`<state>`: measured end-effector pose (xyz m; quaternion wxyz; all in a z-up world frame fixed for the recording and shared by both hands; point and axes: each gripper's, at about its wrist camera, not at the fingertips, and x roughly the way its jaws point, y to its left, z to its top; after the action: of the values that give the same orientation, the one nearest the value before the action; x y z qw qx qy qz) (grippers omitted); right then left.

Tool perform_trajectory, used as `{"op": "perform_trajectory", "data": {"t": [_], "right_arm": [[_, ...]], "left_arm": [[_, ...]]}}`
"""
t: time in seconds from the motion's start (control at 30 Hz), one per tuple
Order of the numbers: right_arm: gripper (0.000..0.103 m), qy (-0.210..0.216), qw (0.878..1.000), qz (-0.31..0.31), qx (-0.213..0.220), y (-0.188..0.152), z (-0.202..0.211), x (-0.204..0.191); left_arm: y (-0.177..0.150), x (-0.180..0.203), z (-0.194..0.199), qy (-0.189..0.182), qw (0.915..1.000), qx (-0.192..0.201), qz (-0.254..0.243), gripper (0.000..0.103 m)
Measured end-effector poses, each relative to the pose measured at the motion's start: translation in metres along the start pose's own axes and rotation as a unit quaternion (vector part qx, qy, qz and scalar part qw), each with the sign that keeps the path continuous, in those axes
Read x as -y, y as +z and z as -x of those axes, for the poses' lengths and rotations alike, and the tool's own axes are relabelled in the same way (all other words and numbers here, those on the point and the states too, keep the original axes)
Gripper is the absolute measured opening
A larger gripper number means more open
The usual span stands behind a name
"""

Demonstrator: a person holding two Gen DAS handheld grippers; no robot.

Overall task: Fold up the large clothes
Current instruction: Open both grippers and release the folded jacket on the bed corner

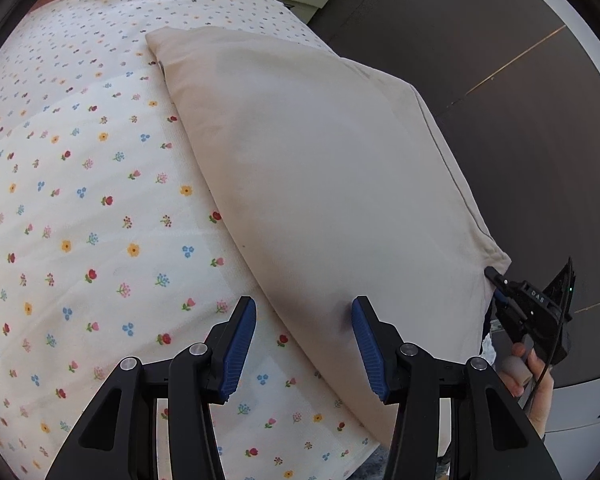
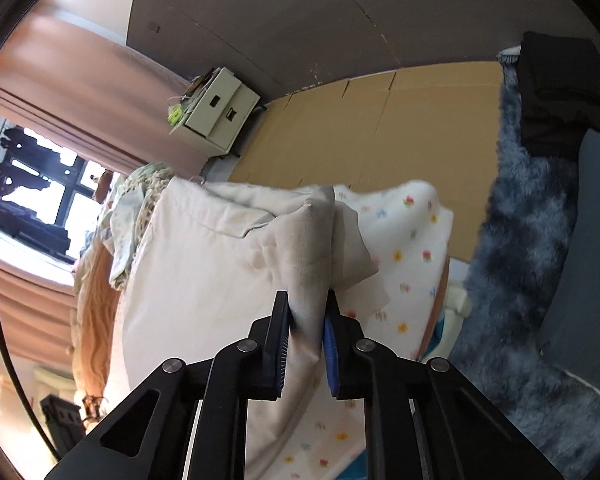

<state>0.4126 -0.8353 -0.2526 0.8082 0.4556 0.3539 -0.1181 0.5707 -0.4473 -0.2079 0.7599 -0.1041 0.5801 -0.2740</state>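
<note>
Flowered bedding [image 1: 80, 208] covers the bed, and on it lies the cream garment [image 1: 320, 184], folded flat along the edge nearest the dark floor [image 1: 480, 32]. My right gripper [image 2: 307, 332] is clamped on one corner of that cloth (it bunches up between the pads). My left gripper [image 1: 304, 332] hovers over the garment's near edge, fingers spread apart, holding nothing. Beyond stand pale drawers [image 2: 220, 108].

A home bedroom: flowered bedsheet [image 1: 80, 208], pink curtains [image 2: 80, 92], shaggy blue rug [image 2: 520, 260].
</note>
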Motion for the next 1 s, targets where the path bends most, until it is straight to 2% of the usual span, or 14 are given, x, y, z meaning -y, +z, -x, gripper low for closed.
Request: {"op": "perform_trajectory", "data": {"t": [0.23,0.3,0.47,0.53,0.6,0.67,0.7,0.77,0.83,1.0], "right_arm": [[0.017,-0.041,0.999,0.019,-0.001,0.01,-0.007,-0.011],[0.022,-0.056,0.998,0.025,-0.003,0.009,-0.003,-0.015],[0.05,-0.07,0.997,0.031,-0.014,-0.004,0.016,-0.023],[0.055,-0.077,0.996,0.046,-0.009,-0.011,0.028,-0.031],[0.063,-0.08,0.995,0.055,-0.006,-0.018,0.038,-0.038],[0.074,-0.081,0.995,0.064,0.0,-0.027,0.053,-0.046],[0.077,-0.082,0.994,0.067,0.003,-0.031,0.057,-0.049],[0.092,-0.085,0.993,0.076,0.008,-0.041,0.071,-0.058],[0.101,-0.085,0.993,0.086,0.013,-0.05,0.083,-0.068],[0.103,-0.079,0.99,0.112,0.024,-0.07,0.114,-0.095]], "left_arm": [[-0.003,-0.003,0.018,0.012,0.9998,0.012,-0.007,0.051],[-0.004,-0.004,0.025,0.015,0.9997,0.016,-0.013,0.051],[-0.007,-0.006,0.048,0.025,0.9991,0.029,-0.017,0.051],[-0.008,-0.006,0.06,0.031,0.9985,0.04,-0.02,0.053],[-0.011,-0.007,0.075,0.037,0.9976,0.054,-0.022,0.064],[-0.015,-0.007,0.091,0.04,0.9964,0.071,-0.021,0.068],[-0.017,-0.008,0.099,0.041,0.996,0.077,-0.02,0.071],[-0.021,-0.009,0.115,0.039,0.9956,0.083,-0.02,0.078],[-0.026,-0.008,0.132,0.039,0.9947,0.092,-0.026,0.081],[-0.042,-0.006,0.183,0.038,0.9887,0.138,-0.045,0.095]]}}
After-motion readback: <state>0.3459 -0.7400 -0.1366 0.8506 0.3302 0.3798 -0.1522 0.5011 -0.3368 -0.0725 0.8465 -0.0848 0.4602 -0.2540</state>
